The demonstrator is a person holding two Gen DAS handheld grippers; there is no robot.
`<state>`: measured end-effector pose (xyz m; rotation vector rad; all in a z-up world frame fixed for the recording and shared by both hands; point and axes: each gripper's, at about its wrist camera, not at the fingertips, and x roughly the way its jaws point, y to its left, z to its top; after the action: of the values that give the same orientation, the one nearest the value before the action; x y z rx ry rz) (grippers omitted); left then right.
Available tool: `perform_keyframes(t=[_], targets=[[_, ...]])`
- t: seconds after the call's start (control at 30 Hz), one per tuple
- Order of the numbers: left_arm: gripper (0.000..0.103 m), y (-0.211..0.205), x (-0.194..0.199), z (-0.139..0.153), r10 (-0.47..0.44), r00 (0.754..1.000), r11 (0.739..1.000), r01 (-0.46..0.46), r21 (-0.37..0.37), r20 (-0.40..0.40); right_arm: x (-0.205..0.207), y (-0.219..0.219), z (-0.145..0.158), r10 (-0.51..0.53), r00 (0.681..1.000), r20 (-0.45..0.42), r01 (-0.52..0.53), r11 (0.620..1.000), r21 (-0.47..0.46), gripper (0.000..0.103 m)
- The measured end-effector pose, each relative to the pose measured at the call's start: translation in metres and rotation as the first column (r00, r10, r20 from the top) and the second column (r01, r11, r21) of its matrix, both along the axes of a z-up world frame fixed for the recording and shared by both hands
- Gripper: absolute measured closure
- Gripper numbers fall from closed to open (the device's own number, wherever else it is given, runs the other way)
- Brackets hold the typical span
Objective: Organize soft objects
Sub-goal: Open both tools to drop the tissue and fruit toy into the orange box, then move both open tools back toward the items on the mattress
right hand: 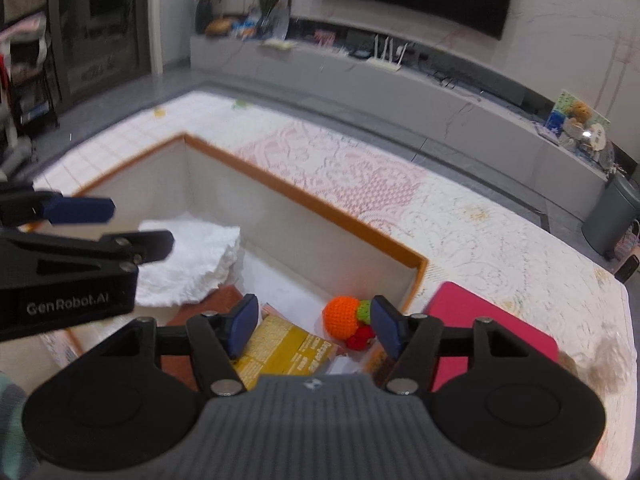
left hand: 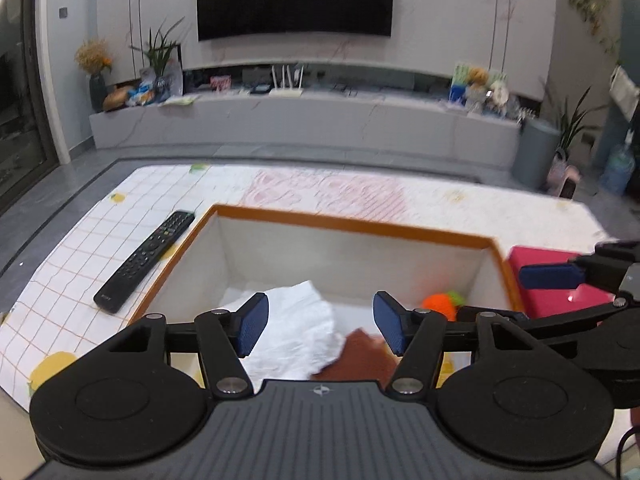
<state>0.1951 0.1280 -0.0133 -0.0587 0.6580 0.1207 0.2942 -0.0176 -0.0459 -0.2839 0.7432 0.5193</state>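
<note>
An orange-rimmed white box stands on the table. Inside lie a white cloth, a brown cloth, an orange, green and red crocheted toy and a yellow packet. My left gripper is open and empty above the white cloth. My right gripper is open and empty above the packet, close to the crocheted toy. A pink soft pad lies just right of the box. A fluffy beige thing lies at the far right.
A black remote lies on the checked tablecloth left of the box. A pink patterned mat covers the table behind the box. A grey TV cabinet stands across the floor beyond the table.
</note>
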Motion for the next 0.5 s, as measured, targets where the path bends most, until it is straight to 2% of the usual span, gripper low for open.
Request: perform_keyframes(t=[0.07,0.17,0.3,0.5], targets=[[0.029,-0.006,-0.009,0.005,-0.017,0.999,1.000,0.017,-0.014,0.034,-0.012,-0.012,0.006,-0.025,1.000,0.019,0.024,0.999,0.031,0.040],[0.027,-0.015,-0.022,0.012,-0.031,0.996,0.999,0.033,-0.029,0.082,-0.031,-0.032,0.015,-0.056,0.998,0.029,0.053,0.995,0.083,0.030],[0.027,-0.028,-0.035,0.018,-0.052,0.990,0.997,0.059,-0.052,0.129,-0.057,-0.068,0.025,-0.124,0.990,0.060,0.115,0.983,0.143,0.028],[0.022,-0.057,-0.047,0.017,-0.125,0.984,0.980,0.142,-0.137,0.131,-0.090,-0.126,0.030,-0.269,0.957,0.106,0.248,0.952,0.177,0.023]])
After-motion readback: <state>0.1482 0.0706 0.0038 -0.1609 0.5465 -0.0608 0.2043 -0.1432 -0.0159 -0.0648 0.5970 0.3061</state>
